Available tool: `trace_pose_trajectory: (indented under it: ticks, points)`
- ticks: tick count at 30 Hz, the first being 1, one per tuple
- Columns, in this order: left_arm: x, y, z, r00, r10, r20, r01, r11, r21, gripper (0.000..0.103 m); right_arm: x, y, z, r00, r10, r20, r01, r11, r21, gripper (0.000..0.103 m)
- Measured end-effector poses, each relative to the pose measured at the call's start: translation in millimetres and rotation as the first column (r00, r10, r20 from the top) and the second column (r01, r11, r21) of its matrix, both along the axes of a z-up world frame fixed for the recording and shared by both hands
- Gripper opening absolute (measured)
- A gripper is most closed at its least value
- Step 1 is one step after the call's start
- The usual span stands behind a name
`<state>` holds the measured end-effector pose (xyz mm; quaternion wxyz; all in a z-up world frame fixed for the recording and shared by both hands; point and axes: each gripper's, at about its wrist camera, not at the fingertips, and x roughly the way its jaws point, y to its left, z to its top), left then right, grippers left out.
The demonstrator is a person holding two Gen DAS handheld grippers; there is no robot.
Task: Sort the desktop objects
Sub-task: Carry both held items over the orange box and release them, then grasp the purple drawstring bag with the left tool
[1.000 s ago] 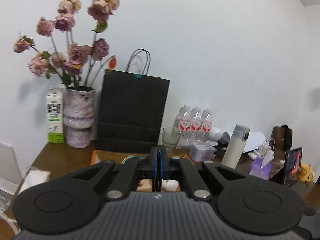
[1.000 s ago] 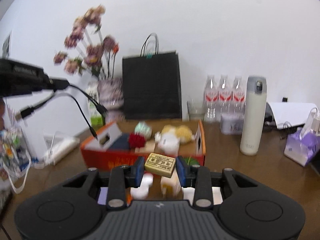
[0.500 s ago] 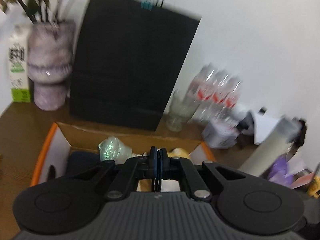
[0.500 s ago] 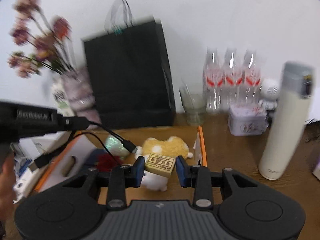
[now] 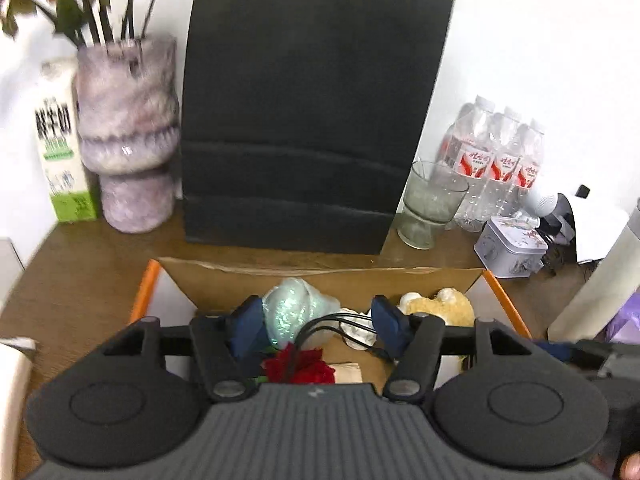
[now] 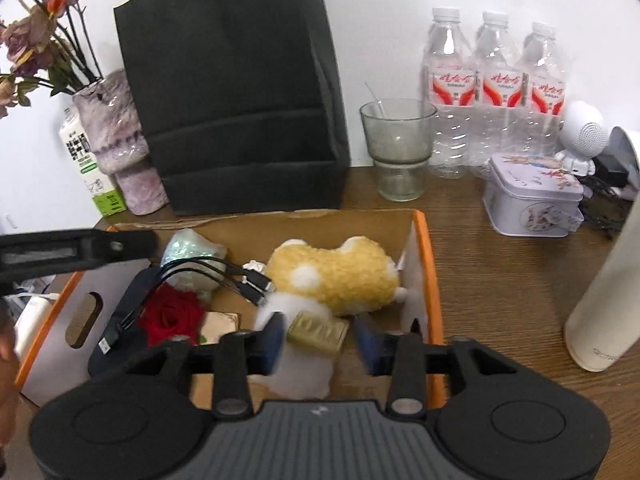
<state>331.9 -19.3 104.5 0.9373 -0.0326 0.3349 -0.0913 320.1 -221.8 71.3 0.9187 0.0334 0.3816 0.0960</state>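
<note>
An open cardboard box (image 6: pixel 422 248) with orange edges sits on a brown wooden surface (image 6: pixel 500 276), and both grippers hang over it.

The right gripper (image 6: pixel 318 340) is opening its jaws. Between them is a small gold-tan block (image 6: pixel 318 332) with embossed lettering on its top face; it is tilted, and the blue pads stand clear of its sides, so it is released rather than gripped. It is above the white fluffy part of a yellow and white plush toy (image 6: pixel 332 276) that lies along the box's right wall.

The left gripper (image 5: pixel 318 322) is also opening its jaws, with nothing pressed between the pads. A bundle of black cables (image 6: pixel 216 276) with several plug ends hangs into the box below it, running between the pads in the left wrist view. Whether the cables touch a pad cannot be told.

Other things inside the box: a pale green, glittery wrapped lump (image 5: pixel 298 310) near the back wall, a red artificial rose (image 6: pixel 170 318) in front of it, a dark blue flat item (image 6: pixel 132 300) by the left wall, and a small tan card (image 6: pixel 220 326) beside the rose.

Behind the box stands a black paper bag (image 6: pixel 236 88). Left of the bag are a purple mottled vase (image 6: pixel 120 136) of dried flowers and a milk carton (image 6: pixel 86 160). Right of the bag are a glass cup (image 6: pixel 398 148), three water bottles (image 6: pixel 496 88) and a pale tin (image 6: pixel 534 200). A white flask (image 6: pixel 608 296) stands right of the box.
</note>
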Motion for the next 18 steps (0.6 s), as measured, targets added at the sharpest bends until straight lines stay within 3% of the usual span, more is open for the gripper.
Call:
trace_pose_trajectory:
  ticks: [5, 8, 11, 14, 18]
  points:
    - [-36, 1, 18, 0.999, -0.007, 0.049, 0.003, 0.997, 0.079, 0.080, -36, -9, 15, 0.997, -0.031, 0.068, 0.027, 0.998, 0.053, 0.069]
    - [-70, 7, 21, 0.997, 0.001, 0.080, -0.009, 0.995, 0.100, 0.086, -66, -12, 20, 0.993, -0.047, 0.112, 0.042, 0.998, 0.044, 0.071]
    - [-113, 17, 17, 0.992, -0.002, 0.123, -0.009, 0.996, 0.094, 0.096, -101, -12, 19, 0.989, -0.053, 0.135, 0.049, 0.998, 0.034, 0.073]
    - [-164, 26, 10, 0.981, -0.012, 0.192, -0.006, 0.996, 0.091, 0.100, -139, -12, 15, 0.988, -0.039, 0.149, 0.035, 0.999, 0.026, 0.073]
    - [-222, 35, -6, 0.981, -0.043, 0.191, 0.033, 0.998, 0.058, 0.103, -192, -2, 5, 0.986, 0.016, 0.166, -0.017, 1.000, 0.009, 0.074]
